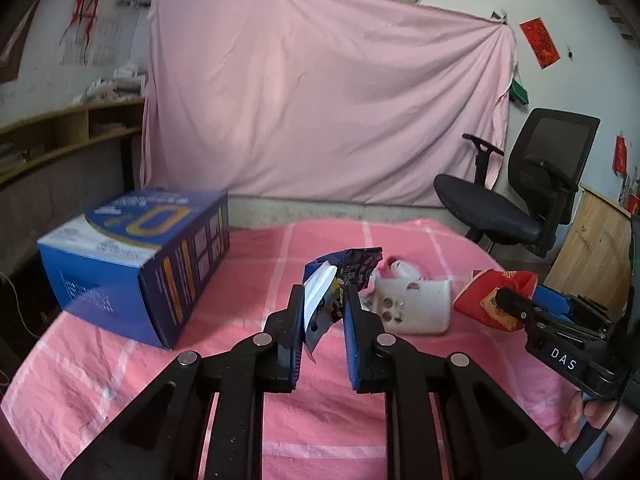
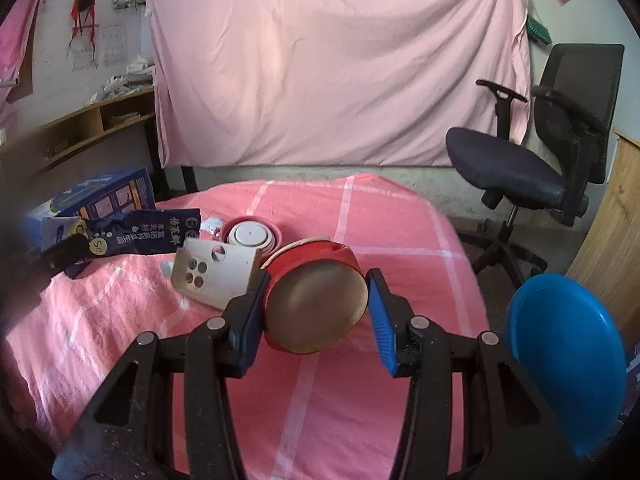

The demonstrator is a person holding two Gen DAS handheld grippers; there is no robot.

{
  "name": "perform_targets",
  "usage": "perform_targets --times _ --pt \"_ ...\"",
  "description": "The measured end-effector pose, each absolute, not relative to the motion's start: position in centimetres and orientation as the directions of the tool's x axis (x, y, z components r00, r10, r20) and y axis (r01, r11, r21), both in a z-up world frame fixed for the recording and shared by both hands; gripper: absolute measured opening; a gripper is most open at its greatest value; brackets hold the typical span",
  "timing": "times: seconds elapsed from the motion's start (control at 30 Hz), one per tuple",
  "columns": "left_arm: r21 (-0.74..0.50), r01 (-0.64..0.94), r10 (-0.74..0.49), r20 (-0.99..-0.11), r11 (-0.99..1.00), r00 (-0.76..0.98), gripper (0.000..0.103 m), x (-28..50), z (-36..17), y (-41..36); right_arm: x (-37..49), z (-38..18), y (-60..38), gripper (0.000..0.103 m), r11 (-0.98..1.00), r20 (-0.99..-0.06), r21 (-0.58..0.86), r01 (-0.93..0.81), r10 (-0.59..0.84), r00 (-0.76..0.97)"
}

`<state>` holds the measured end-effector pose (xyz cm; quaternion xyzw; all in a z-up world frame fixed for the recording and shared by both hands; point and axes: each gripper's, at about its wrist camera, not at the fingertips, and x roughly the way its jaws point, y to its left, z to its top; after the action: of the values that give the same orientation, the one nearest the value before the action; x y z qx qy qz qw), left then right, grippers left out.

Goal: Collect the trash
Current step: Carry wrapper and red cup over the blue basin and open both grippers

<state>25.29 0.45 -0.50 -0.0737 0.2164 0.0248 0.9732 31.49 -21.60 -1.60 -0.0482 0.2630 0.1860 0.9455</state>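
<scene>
Right wrist: bare cloth before table edge, seemingly.

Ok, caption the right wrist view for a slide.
Right gripper clamps a red cup above the pink tablecloth, blue bin at right.

At lower centre, the left tongs pinch a crumpled dark blue wrapper above a pink checked desk. A blue carton sits at left. A white perforated box lies just right of the wrapper.
</scene>
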Motion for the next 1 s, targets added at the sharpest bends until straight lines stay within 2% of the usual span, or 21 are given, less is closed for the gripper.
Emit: perform_targets --times 0.3,0.47,0.63,0.83,1.0 --pt "-0.077 -0.020 -0.006 -0.314 0.997 0.949 0.015 23.4 0.8 -2.3 28.6 0.9 -24.1 0.072 0.935 -0.327 0.013 -0.355 0.339 0.882" --pt "-0.065 0.038 -0.054 -0.273 0.997 0.961 0.015 23.5 1.8 -4.8 26.6 2.8 -26.7 0.072 0.955 -0.195 0.030 -0.296 0.296 0.935" --pt "-0.048 0.121 -0.129 -0.232 0.992 0.964 0.015 24.2 3.2 -8.2 25.2 4.1 -30.0 0.072 0.973 -0.101 0.081 -0.218 0.226 0.969" --pt "-0.006 0.243 -0.239 -0.209 0.970 0.948 0.015 25.7 4.4 -13.6 24.0 4.9 -34.6 0.072 0.988 -0.040 0.120 -0.096 0.101 0.994" --pt "-0.006 0.327 -0.320 -0.217 0.945 0.922 0.015 27.3 4.7 -18.2 24.0 4.6 -38.2 0.072 0.990 -0.056 0.139 0.006 0.001 0.998"
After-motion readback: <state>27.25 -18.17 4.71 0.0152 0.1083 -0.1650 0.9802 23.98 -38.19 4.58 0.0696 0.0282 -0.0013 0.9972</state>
